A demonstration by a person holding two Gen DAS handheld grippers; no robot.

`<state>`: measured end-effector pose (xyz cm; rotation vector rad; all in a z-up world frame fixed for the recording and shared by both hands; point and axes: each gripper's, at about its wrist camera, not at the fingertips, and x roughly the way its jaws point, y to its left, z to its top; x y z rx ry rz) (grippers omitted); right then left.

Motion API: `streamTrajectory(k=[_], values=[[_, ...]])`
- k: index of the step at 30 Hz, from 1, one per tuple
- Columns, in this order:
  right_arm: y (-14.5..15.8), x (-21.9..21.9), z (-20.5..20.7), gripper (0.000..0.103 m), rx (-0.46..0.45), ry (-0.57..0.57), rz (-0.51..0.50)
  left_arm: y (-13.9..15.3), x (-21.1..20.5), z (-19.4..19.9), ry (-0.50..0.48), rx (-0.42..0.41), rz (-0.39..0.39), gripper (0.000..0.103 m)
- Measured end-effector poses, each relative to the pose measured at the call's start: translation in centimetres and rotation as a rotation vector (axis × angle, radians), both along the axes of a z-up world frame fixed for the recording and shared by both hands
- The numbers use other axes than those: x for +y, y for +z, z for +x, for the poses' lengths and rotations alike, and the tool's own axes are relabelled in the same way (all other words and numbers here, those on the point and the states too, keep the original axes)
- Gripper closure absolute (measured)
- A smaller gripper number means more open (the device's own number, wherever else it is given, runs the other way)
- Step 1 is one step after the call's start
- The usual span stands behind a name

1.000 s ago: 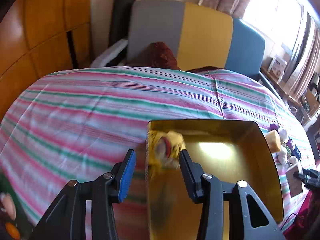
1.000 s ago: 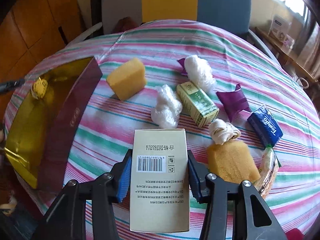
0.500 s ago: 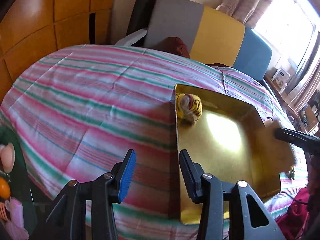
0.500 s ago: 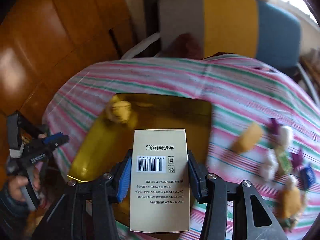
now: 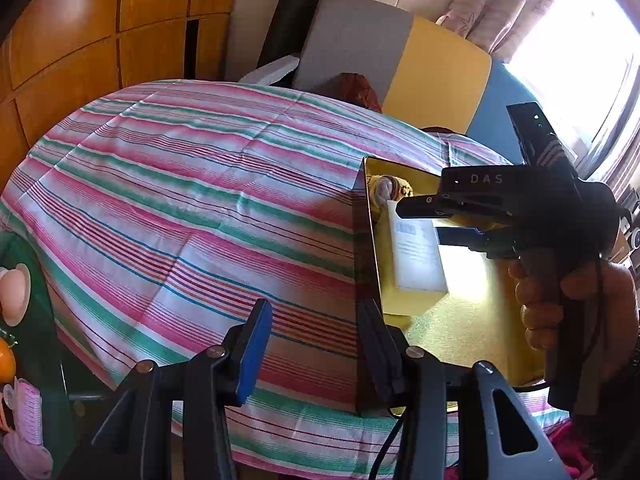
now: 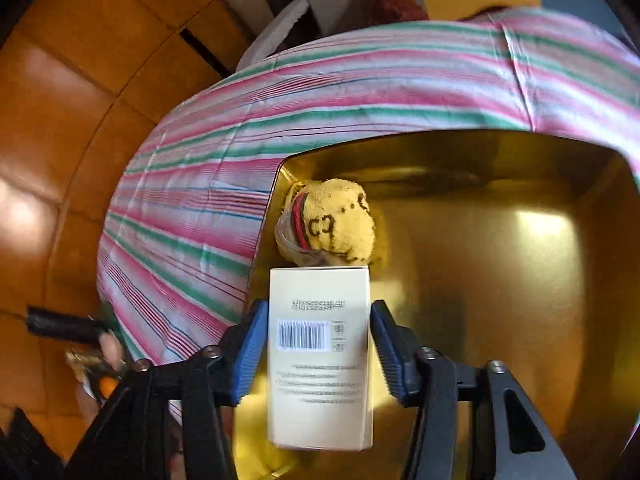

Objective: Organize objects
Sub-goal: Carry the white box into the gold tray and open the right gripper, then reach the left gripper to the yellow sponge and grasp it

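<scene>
In the left wrist view, the left gripper (image 5: 314,346) sits at the bottom of the frame with its jaws spread and nothing between them, above the striped tablecloth (image 5: 192,208), which lies bare across the whole left and centre. The gold tray (image 5: 452,332) fills the right side, its dark near wall just by the right-hand finger. The right gripper (image 5: 416,220) reaches in from the right, the letters "DAS" on its body, a hand (image 5: 560,300) on its handle, partly covering the cream box (image 5: 416,256) in the tray. In the right wrist view, the right gripper (image 6: 316,340) has its jaws opening, with narrow gaps showing beside the cream box (image 6: 320,356), which lies at the tray's (image 6: 500,280) lower left. A barcode shows on the box; the smaller print is unreadable. A yellow sock ball (image 6: 336,228) with black lettering touches the box's far end. The tray's right half is open.
</scene>
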<state>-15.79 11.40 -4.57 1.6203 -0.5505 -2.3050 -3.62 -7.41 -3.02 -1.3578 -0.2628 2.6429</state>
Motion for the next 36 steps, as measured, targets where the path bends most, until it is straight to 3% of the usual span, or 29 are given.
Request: streamTrajectory(k=[9,22,31,36], values=[[1.7,3.1,2.2,0.037,0.073,-0.001,0.015,0.9,1.5,0.5,-0.028,0.032,-0.015,0.058],[5.6,8.7,8.8,0.022,0.289,0.044,0.204,3.3,7.7,1.6,-0.137,0.111,-0.121,0.058],[7.2,15.0,12.4,0.019,0.357,-0.030,0.291,3.3,12.8,1.9,-0.249,0.101,-0.148,0.058],[7.6,20.7,14.0,0.017,0.358,-0.130,0.334,3.0,15.5,1.8,-0.308,0.082,-0.147,0.058]])
